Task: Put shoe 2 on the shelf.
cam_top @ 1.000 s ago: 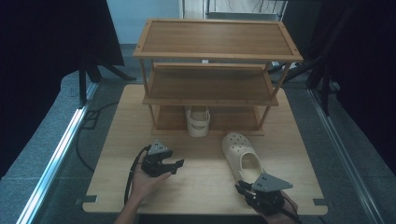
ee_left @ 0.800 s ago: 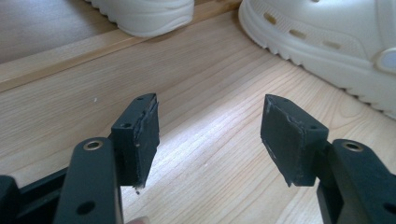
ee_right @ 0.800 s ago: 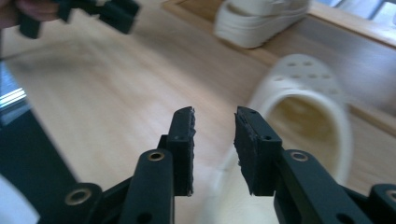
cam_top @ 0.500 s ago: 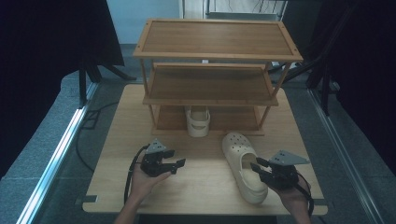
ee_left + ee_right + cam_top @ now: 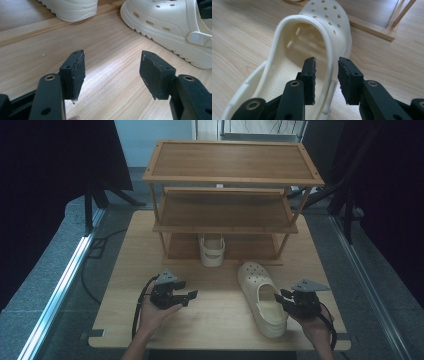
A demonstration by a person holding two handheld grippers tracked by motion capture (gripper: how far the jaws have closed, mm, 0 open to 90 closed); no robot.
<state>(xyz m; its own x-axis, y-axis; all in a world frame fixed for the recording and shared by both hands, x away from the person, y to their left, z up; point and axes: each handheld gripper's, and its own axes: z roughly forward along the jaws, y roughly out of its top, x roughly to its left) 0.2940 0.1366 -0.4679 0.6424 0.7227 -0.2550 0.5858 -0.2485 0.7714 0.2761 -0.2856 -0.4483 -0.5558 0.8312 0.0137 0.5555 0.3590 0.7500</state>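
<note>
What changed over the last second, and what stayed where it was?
The right gripper moved from the table's front edge up to the cream perforated foam clog on the wooden table; its jaws, just opening, straddle the clog's side wall without pressing it. The left gripper, both clogs and the wooden three-tier rack stayed put.

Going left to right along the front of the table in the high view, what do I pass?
left gripper → clog on the table → right gripper, its jaws astride the clog's side wall, not yet pressing on it.
</note>
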